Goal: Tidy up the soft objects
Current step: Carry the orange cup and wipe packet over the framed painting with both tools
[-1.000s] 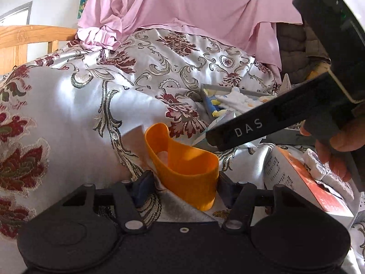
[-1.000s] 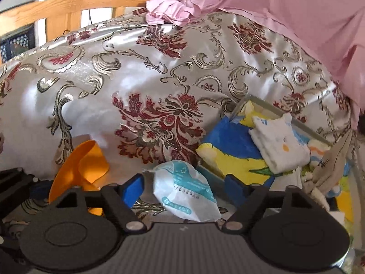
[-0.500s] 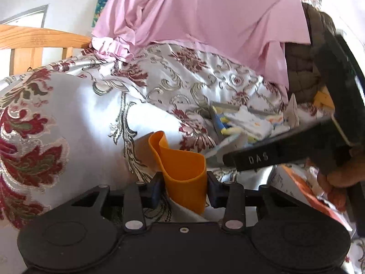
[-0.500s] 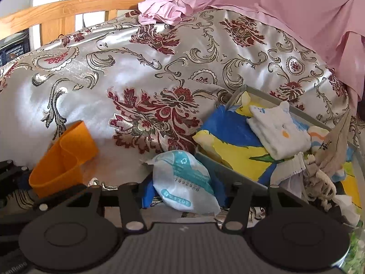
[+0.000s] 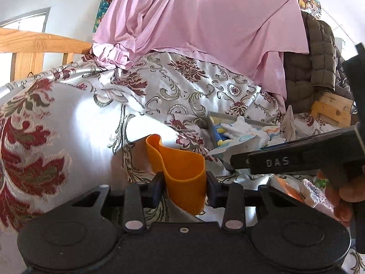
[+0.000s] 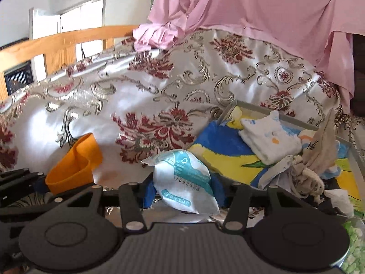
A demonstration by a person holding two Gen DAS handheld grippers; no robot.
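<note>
The left gripper (image 5: 184,187) is closed on an orange band (image 5: 182,171), its pads pressing the soft loop from both sides so that it bows into a curve above the brocade quilt (image 5: 75,123). The right gripper (image 6: 182,188) is clamped on a white packet (image 6: 184,180) with teal print, held at the near left corner of a grey tray (image 6: 255,106). The tray lies on the quilt and holds a blue and yellow cloth (image 6: 228,150), a folded white cloth (image 6: 269,140) and a beige rag (image 6: 319,155). A pink sheet (image 5: 205,22) hangs behind the quilt.
</note>
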